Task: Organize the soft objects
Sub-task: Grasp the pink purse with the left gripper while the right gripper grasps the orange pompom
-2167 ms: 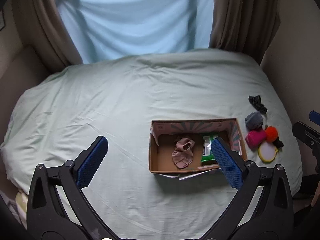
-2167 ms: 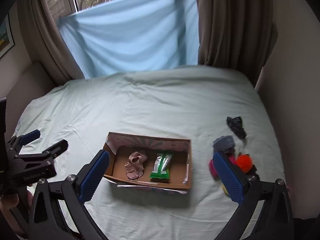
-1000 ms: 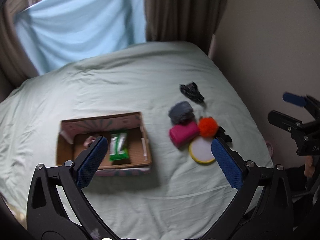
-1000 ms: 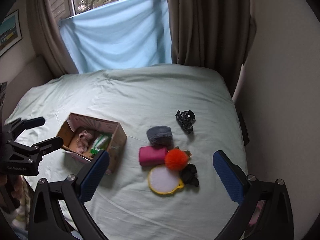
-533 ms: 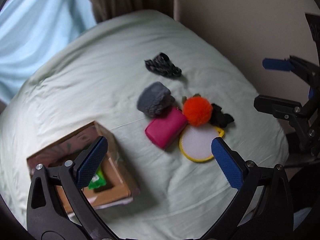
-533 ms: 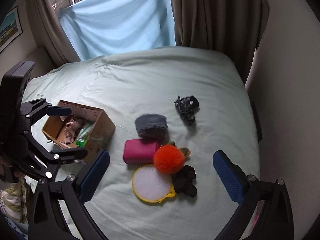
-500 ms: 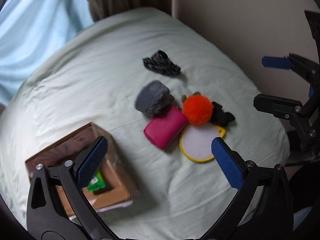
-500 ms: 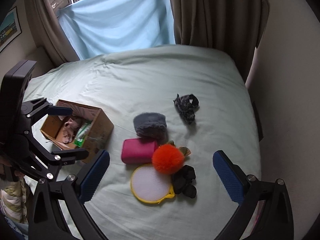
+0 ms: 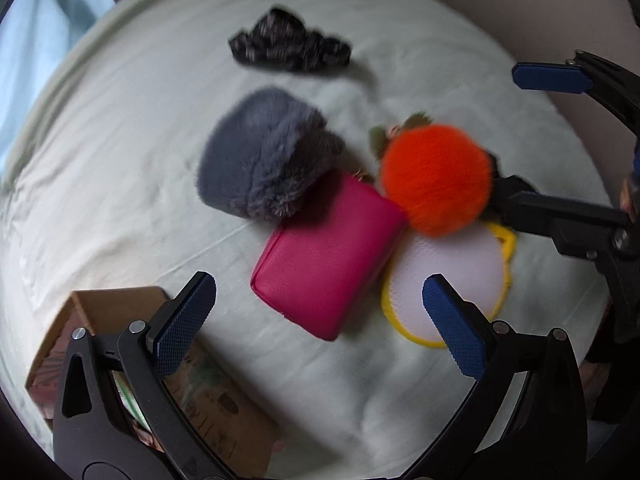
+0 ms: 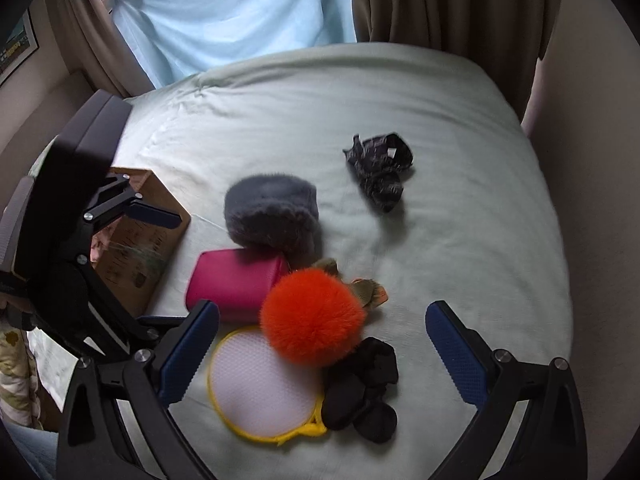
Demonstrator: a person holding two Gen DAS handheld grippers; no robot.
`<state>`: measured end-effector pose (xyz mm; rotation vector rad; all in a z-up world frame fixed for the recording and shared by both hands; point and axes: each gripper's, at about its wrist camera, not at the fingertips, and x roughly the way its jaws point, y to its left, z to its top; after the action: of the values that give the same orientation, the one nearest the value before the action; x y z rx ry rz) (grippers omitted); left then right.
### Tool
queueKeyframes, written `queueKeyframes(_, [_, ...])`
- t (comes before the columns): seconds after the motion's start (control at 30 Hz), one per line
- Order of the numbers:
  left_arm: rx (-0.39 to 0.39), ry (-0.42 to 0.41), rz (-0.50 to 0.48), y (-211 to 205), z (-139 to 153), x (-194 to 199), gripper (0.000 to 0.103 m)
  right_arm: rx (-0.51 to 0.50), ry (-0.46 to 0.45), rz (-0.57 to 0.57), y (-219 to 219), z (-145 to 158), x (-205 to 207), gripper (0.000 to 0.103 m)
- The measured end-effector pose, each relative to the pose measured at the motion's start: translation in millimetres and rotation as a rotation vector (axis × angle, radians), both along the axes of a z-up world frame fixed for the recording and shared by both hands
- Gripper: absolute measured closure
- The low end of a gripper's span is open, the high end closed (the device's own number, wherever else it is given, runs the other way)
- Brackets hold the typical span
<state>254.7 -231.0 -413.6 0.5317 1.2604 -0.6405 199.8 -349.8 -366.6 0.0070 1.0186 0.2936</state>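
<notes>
Left gripper (image 9: 318,312) jaws wide apart, empty, above the magenta leather pouch (image 9: 326,256). On the pale green bed (image 10: 460,240), left to right: brown cardboard box (image 10: 140,240), fuzzy grey pouch (image 10: 272,208) touching the magenta one, orange fur pompom (image 10: 312,316) overlapping round yellow-rimmed mesh pad (image 10: 260,384), black fabric bundle (image 10: 360,392), dark patterned scrunchie (image 10: 380,172) apart. Right gripper (image 10: 320,356) also spread, empty.
</notes>
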Motion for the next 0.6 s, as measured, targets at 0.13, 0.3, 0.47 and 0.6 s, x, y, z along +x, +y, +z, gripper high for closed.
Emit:
queueKeyframes(0.13, [0.017, 0.051, 0.002, -5, -21, 8, 0.001, 0.014, 0.010, 0.043, 0, -23, 8, 0.002])
queueKeyframes(0.3, [0.047, 0.066, -0.019, -12, -37, 16, 0.005, -0.004, 0.036, 0.119, 5, -45, 15, 0.010])
queueKeyframes(0.47, [0.033, 0.113, -0.026, -16, -49, 22, 0.014, -0.010, 0.038, 0.177, 11, -58, 19, 0.025])
queueKeyframes(0.6, [0.025, 0.117, -0.032, -24, -54, 30, 0.017, 0.011, 0.068, 0.208, 14, -70, 23, 0.038])
